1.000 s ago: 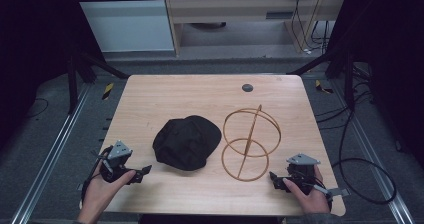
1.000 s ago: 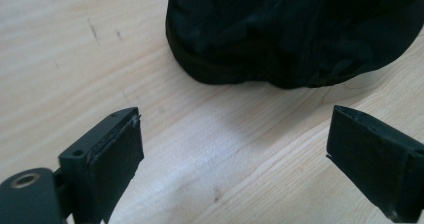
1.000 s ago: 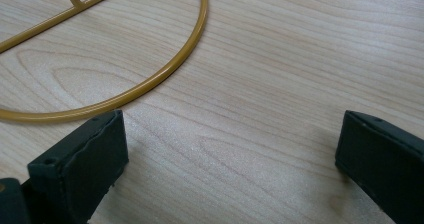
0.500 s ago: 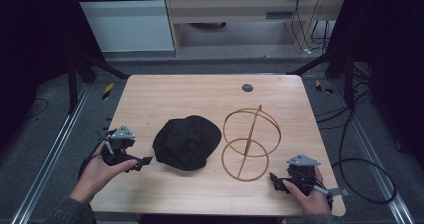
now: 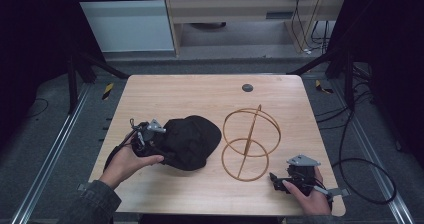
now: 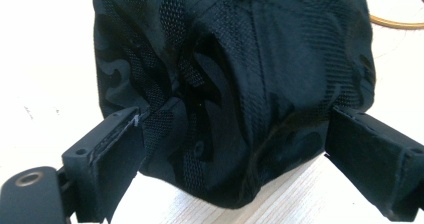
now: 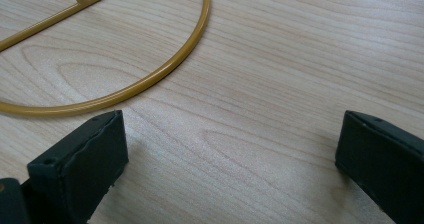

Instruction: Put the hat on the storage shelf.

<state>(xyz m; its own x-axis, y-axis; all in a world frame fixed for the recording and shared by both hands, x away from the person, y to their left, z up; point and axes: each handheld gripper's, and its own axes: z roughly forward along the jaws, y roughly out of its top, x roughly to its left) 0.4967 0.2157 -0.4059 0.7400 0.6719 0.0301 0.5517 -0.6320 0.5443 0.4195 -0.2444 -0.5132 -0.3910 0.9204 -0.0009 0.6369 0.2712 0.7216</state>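
1. A black cap (image 5: 192, 141) lies on the wooden tabletop (image 5: 165, 96), just left of a gold wire stand (image 5: 250, 141) made of two rings and an upright rod.
2. The left gripper (image 5: 159, 143) is at the cap's left edge. In the left gripper view its jaws stand spread, one on each side of the cap's (image 6: 235, 84) crown; they touch or nearly touch the fabric but have not squeezed it.
3. The right gripper (image 5: 274, 178) rests on the tabletop, below and right of the stand's base ring (image 7: 150, 79). Its jaws are wide apart and hold nothing.
4. Judged from this, the step in hand is the grasp on the cap, likely in order to set it on the stand.
5. The next move calls for closing the left jaws on a firm fold of the crown, deep enough that the soft cloth does not slip, then lifting clear of the tabletop.
6. The right gripper is well placed to steady the light stand at its base ring.
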